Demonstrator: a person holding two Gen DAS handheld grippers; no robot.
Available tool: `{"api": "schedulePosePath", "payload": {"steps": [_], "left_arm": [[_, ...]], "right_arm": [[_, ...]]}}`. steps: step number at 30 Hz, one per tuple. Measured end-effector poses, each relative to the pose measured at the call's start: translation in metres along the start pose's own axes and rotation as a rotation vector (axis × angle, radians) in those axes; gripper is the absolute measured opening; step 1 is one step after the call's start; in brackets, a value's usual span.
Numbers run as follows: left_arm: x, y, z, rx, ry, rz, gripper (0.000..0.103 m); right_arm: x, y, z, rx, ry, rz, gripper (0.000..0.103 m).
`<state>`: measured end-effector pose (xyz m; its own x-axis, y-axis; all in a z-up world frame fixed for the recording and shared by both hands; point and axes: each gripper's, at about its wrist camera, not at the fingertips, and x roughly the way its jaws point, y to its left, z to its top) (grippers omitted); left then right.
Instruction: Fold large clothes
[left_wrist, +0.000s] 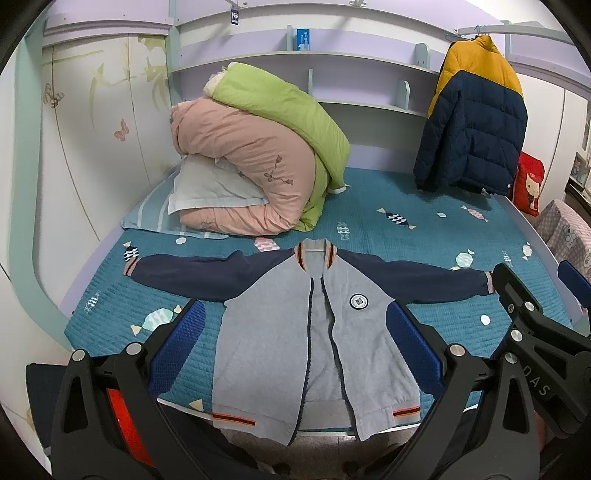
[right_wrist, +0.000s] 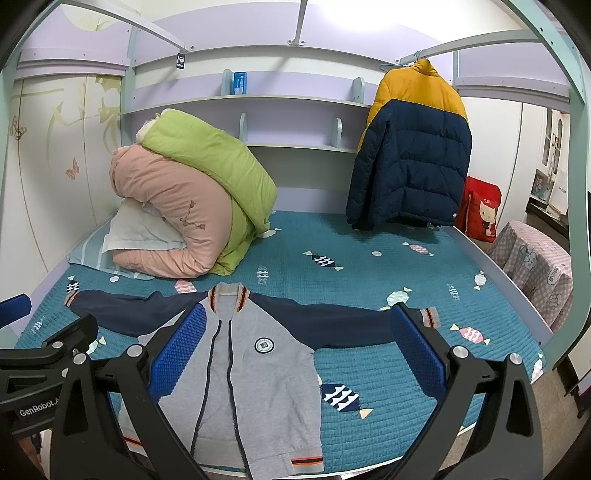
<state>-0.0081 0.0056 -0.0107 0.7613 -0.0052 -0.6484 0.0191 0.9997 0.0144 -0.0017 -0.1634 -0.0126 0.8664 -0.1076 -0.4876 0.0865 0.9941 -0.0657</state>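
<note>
A grey zip jacket (left_wrist: 310, 332) with navy sleeves lies flat, face up, on the teal bedspread (left_wrist: 424, 229), sleeves spread left and right, hem at the bed's front edge. It also shows in the right wrist view (right_wrist: 251, 376). My left gripper (left_wrist: 299, 332) is open, held above the jacket's body, holding nothing. My right gripper (right_wrist: 295, 347) is open, above the jacket's right half and right sleeve (right_wrist: 351, 326), holding nothing. The right gripper's body shows at the right of the left wrist view (left_wrist: 532, 332).
Rolled pink and green quilts (left_wrist: 258, 158) and a pillow (left_wrist: 207, 192) sit at the bed's back left. A yellow-navy puffer coat (left_wrist: 476, 122) hangs at the back right. A red cushion (right_wrist: 480, 206) and a checked covered box (right_wrist: 535, 266) stand right of the bed.
</note>
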Motion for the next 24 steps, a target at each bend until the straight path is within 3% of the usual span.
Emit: {"api": "schedulePosePath", "payload": {"steps": [14,24], "left_arm": [[-0.002,0.001,-0.001,-0.031,0.028,0.000,0.098],[0.029,0.029,0.009,-0.054,0.066,0.011,0.098]], "right_arm": [[0.001,0.000,-0.009,-0.009,0.009,0.053,0.096],[0.038,0.037,0.001,-0.045,0.072,0.114,0.096]]}}
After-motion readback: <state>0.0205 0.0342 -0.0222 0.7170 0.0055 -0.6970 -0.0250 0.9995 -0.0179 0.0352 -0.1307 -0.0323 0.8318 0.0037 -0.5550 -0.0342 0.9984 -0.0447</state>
